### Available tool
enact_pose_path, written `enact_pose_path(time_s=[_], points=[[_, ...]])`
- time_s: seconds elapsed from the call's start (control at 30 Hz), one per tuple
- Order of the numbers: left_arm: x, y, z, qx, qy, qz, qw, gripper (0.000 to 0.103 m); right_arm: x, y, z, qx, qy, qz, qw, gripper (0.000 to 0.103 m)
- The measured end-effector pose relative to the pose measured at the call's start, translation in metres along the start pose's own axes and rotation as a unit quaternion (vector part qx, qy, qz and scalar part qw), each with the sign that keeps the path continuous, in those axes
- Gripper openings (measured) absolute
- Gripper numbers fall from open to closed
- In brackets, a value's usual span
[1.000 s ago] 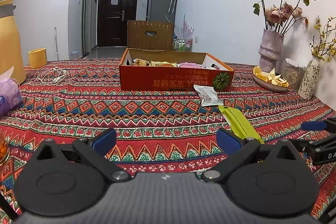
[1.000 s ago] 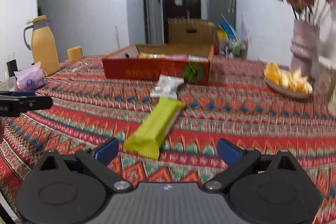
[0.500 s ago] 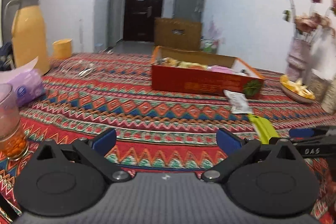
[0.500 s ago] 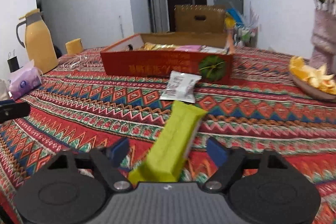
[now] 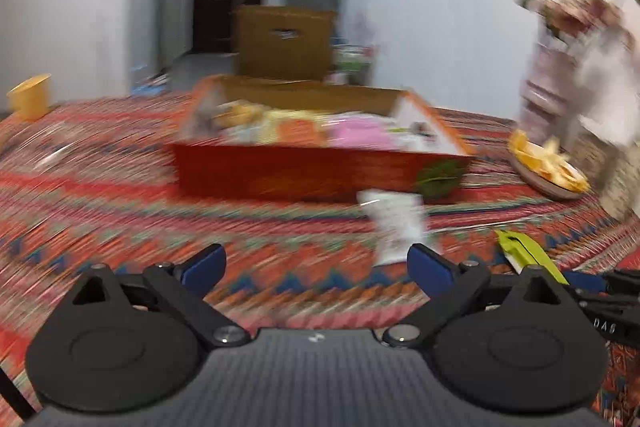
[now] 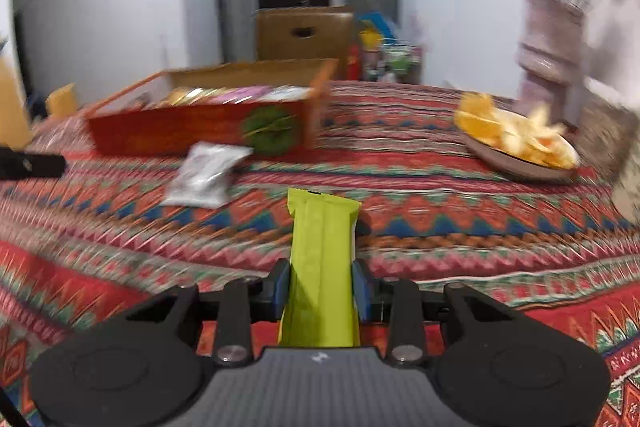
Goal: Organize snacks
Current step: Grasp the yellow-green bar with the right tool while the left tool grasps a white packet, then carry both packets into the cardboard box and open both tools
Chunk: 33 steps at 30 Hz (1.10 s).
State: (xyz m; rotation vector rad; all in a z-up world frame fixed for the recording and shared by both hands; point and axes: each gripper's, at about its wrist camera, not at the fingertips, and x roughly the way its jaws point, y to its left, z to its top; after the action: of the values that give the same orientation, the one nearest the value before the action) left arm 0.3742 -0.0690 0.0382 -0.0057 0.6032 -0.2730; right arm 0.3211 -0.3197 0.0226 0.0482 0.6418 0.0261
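The right hand-held gripper (image 6: 320, 289) has just been closing, and its blue pads now press on both sides of a green bar (image 6: 322, 259), which sticks out forward between them over the patterned cloth of the worktop (image 6: 460, 227). From the left wrist view the same bar (image 5: 528, 255) shows at the right, gripped by the other tool. The left hand-held gripper (image 5: 316, 265) stands wide with nothing between its fingers (image 5: 202, 265); its jaws have just narrowed slightly. A white packet (image 5: 396, 227) lies flat on the cloth, just ahead of the left tool's right finger and just in front of the red box (image 5: 312, 179). In the right wrist view that packet (image 6: 204, 173) sits left of the bar's far end. The box (image 6: 200, 133) holds several wrapped snacks (image 5: 304, 127), yellow, orange and pink. A dish (image 6: 516, 159) of yellow pieces stands to the right, near a pale vase (image 6: 548, 55) of flowers. A yellow cup (image 5: 30, 97) stands at the far left. Both views are blurred.
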Motion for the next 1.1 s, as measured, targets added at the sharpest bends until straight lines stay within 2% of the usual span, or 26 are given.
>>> enact_pose_path(time_s=[0.07, 0.17, 0.23, 0.3, 0.37, 0.43, 0.5, 0.53, 0.63, 0.7, 0.83, 0.97, 1.1], points=[[0.029, -0.023, 0.005, 0.015, -0.001, -0.023, 0.9996, 0.099, 0.003, -0.014, 0.002, 0.025, -0.015, 0.004, 1.000, 0.032], [0.072, -0.054, 0.007, 0.039, 0.005, -0.015, 0.9991, 0.099, 0.012, -0.019, 0.004, 0.027, -0.016, -0.004, 0.999, 0.032], [0.089, -0.070, 0.005, 0.068, 0.006, -0.001, 0.9977, 0.088, 0.017, -0.017, 0.003, 0.023, -0.016, -0.004, 1.000, 0.032], [0.100, -0.075, 0.003, 0.076, 0.007, 0.016, 0.9970, 0.082, 0.019, -0.017, 0.000, 0.022, -0.018, 0.000, 1.000, 0.032], [0.110, -0.074, 0.005, 0.057, 0.028, 0.015, 0.9979, 0.071, 0.020, -0.018, -0.002, 0.026, -0.019, 0.003, 0.999, 0.033], [0.117, -0.070, 0.004, 0.036, 0.050, 0.010, 0.9980, 0.051, 0.019, -0.020, -0.002, 0.031, -0.020, 0.006, 0.999, 0.033], [0.116, -0.072, 0.003, 0.046, 0.043, 0.018, 0.9979, 0.044, 0.019, -0.020, -0.002, 0.034, -0.019, 0.008, 0.999, 0.033], [0.113, -0.072, 0.002, 0.048, 0.041, 0.020, 0.9978, 0.041, 0.020, -0.021, -0.001, 0.035, -0.019, 0.008, 0.999, 0.033], [0.098, -0.068, 0.000, 0.026, 0.048, 0.013, 0.9984, 0.041, 0.020, -0.021, -0.002, 0.035, -0.019, 0.009, 0.999, 0.033], [0.074, -0.065, -0.005, 0.019, 0.036, 0.003, 0.9992, 0.041, 0.020, -0.021, -0.002, 0.037, -0.019, 0.010, 0.999, 0.033], [0.014, -0.057, -0.026, 0.016, 0.010, 0.010, 0.9998, 0.041, 0.020, -0.024, -0.002, 0.046, -0.019, 0.016, 0.999, 0.033], [-0.038, -0.036, -0.047, -0.003, 0.002, 0.036, 0.9993, 0.041, 0.021, -0.021, -0.002, 0.041, -0.018, 0.011, 0.999, 0.033], [-0.069, -0.012, -0.062, -0.033, 0.006, 0.054, 0.9980, 0.041, 0.021, -0.020, -0.002, 0.039, -0.018, 0.011, 0.999, 0.032]])
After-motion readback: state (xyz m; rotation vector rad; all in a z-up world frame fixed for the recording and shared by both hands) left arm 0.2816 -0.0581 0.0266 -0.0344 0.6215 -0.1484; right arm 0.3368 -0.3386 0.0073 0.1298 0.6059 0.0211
